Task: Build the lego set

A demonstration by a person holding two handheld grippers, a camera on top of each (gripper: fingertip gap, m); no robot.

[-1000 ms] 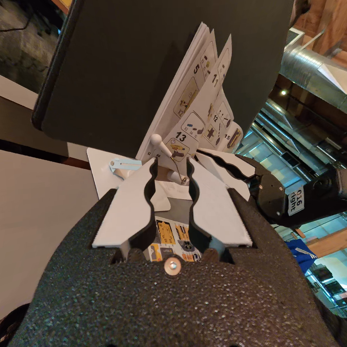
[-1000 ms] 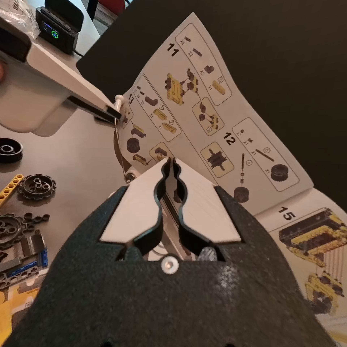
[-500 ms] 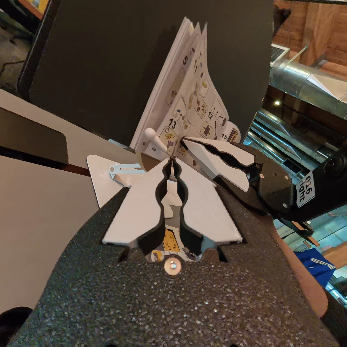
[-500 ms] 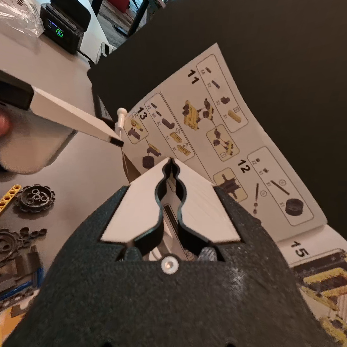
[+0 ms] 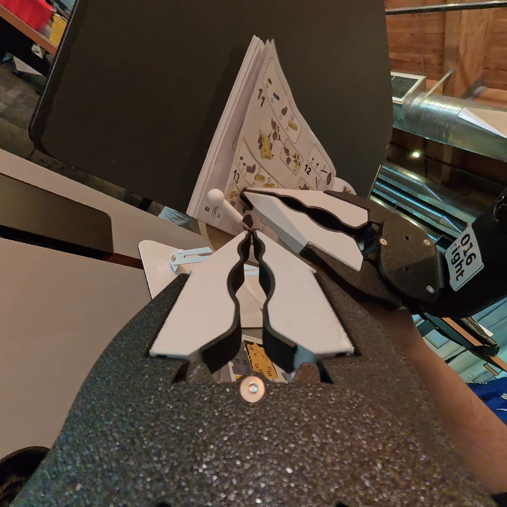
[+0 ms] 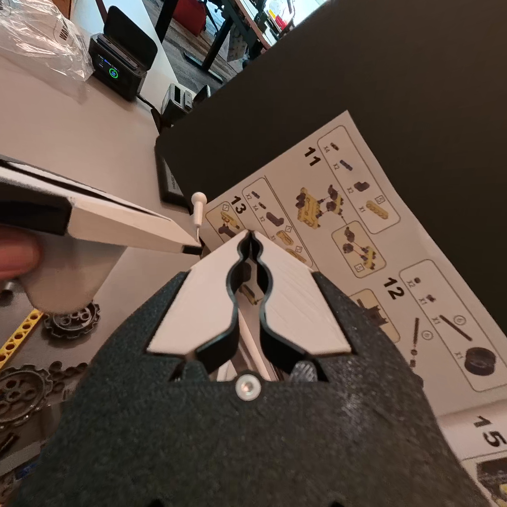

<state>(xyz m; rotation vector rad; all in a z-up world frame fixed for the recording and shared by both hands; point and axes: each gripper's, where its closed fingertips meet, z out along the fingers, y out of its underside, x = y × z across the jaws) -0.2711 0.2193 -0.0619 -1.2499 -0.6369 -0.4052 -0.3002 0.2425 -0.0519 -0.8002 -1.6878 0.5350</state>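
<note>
booklet (image 6: 343, 247) propped upright against board (image 6: 384, 82) behind it | clip arm (image 5: 223, 210) set at booklet's lower left corner | left gripper (image 5: 250, 233) closed on clip arm wire | right gripper (image 6: 250, 232) pinched on page edge, right of clip arm | gears (image 6: 19, 392) spread on table (image 6: 82, 137) at left

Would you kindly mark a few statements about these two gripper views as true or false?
The left gripper is shut on the thin wire arm with a white knob. True.
The right gripper is wide open. False: it is shut on a printed page of the paper instruction booklet.
The booklet lies flat. False: it leans against the black backboard.
Dark grey plastic toothed gears lie on the pale table. True.
</note>
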